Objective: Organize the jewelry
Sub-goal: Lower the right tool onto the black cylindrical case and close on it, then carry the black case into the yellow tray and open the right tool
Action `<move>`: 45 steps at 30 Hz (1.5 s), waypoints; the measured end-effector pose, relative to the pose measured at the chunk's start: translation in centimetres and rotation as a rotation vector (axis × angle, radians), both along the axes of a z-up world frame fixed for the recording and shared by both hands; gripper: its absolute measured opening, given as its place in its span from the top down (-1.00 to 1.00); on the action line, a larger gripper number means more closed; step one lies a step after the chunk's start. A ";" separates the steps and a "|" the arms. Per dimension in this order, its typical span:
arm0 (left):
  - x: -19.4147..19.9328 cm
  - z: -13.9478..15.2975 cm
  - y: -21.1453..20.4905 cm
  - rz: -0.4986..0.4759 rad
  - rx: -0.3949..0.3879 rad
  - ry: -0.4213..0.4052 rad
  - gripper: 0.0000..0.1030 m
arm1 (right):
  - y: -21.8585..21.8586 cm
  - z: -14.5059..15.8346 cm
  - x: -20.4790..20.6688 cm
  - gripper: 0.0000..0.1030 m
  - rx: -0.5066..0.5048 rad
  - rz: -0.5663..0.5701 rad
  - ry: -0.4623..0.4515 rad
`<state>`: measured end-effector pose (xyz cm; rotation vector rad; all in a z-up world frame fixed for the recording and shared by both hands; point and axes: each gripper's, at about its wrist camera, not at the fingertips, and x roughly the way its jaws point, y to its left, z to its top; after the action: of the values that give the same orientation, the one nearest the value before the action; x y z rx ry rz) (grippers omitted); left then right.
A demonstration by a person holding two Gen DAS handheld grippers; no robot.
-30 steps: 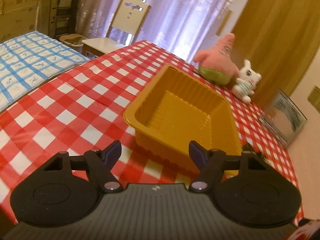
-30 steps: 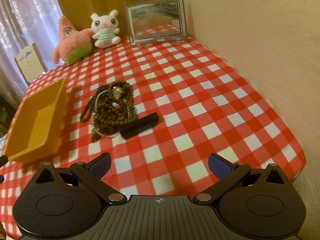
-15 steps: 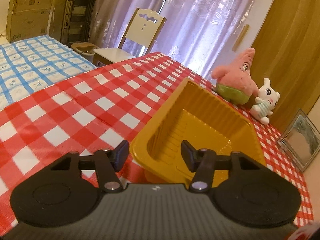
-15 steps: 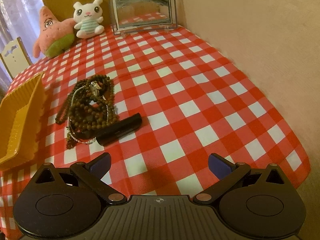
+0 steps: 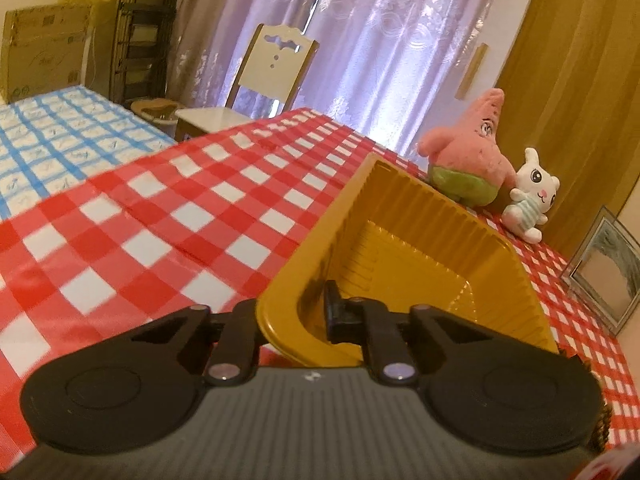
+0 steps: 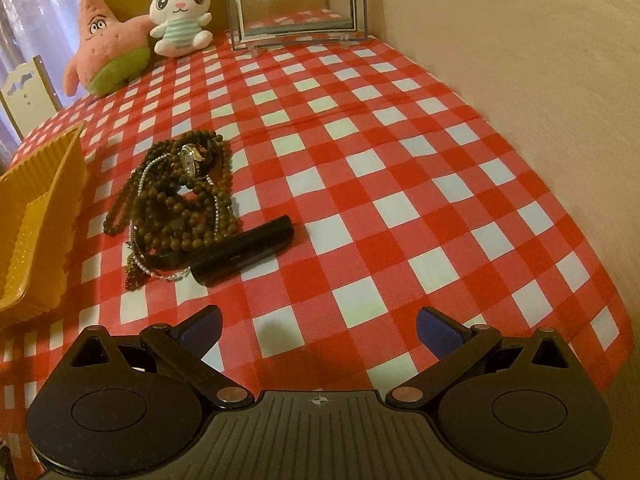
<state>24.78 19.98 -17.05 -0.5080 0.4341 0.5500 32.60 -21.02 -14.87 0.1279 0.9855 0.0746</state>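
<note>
The left gripper (image 5: 294,312) has just been closing and now clamps the near corner of the yellow tray (image 5: 440,240), one finger outside the wall and one inside. The tray stands on the red-checked tablecloth (image 5: 168,216); its long axis runs away from the left camera toward the pink star plush (image 5: 468,160) and the white rabbit plush (image 5: 532,196).

The right gripper (image 6: 318,328) is spread wide with nothing between its fingers and hovers above the cloth. Ahead of it lies the jewelry pile (image 6: 180,192), a tangle of brown bead strands with a watch on top, just beside the tray's right wall. The pile's long axis runs from near to far. A black tube (image 6: 244,250) touches the pile's near end, lying slantwise, its right end farther away. A framed mirror (image 6: 296,0) stands at the far edge.
</note>
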 end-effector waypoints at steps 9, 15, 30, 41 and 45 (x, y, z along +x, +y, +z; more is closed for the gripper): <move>1.3 2.3 0.2 -0.196 0.192 0.038 0.83 | 0.4 0.4 0.8 -1.00 -0.013 0.019 -0.039; 2.6 4.1 0.0 -0.266 0.270 0.061 0.85 | 1.8 0.3 0.9 -1.00 -0.044 0.135 -0.139; 3.9 5.6 -1.2 -0.347 0.316 0.076 0.90 | 4.2 -2.6 3.4 -1.00 -0.060 0.388 -0.177; 3.7 5.7 -1.6 -0.314 0.313 0.108 0.91 | 3.8 -2.9 4.7 -0.47 -0.075 0.558 -0.163; 3.7 5.6 -1.2 -0.323 0.304 0.116 0.92 | 3.4 -2.2 4.7 -0.46 -0.069 0.558 -0.154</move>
<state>28.48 18.79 -11.47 -0.1098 0.5207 0.3256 37.28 -17.65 -17.10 -0.2170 0.8456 0.5530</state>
